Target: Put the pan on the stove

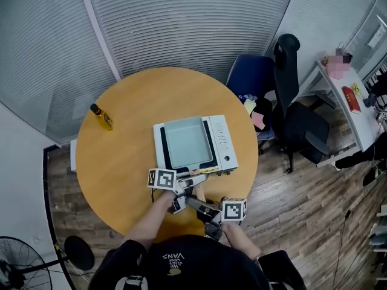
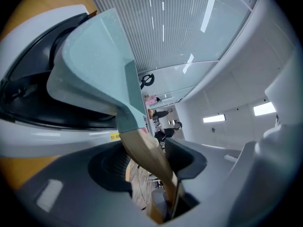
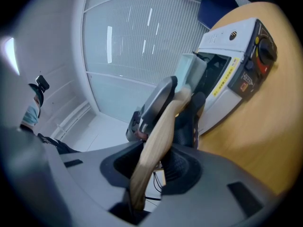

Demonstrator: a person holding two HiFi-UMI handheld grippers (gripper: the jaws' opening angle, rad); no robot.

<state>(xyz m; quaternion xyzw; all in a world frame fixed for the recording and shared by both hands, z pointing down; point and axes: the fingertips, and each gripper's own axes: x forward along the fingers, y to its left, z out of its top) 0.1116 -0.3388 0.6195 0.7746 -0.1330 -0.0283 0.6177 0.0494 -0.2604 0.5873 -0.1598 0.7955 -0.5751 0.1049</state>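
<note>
One pan (image 1: 184, 142) is sitting on stove (image 1: 222, 139).
Handle (image 3: 163, 126) is sticking off stove front; right gripper (image 3: 158, 162) clamping it, left gripper (image 2: 147, 161), nearer stove, loose around it.

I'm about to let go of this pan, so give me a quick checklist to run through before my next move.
1. Pan over the stove: ok. In the head view it sits squarely on the burner area.
2. Pan resting flat: cannot tell from these angles.
3. Right claw on the pan handle: ok, shut on the wood.
4. Left claw gripping: not ok. Its jaws stand apart round the handle, with a gap showing on one side.
5. Bottle clear of the stove: ok. It is well off to the left on the table.
</note>
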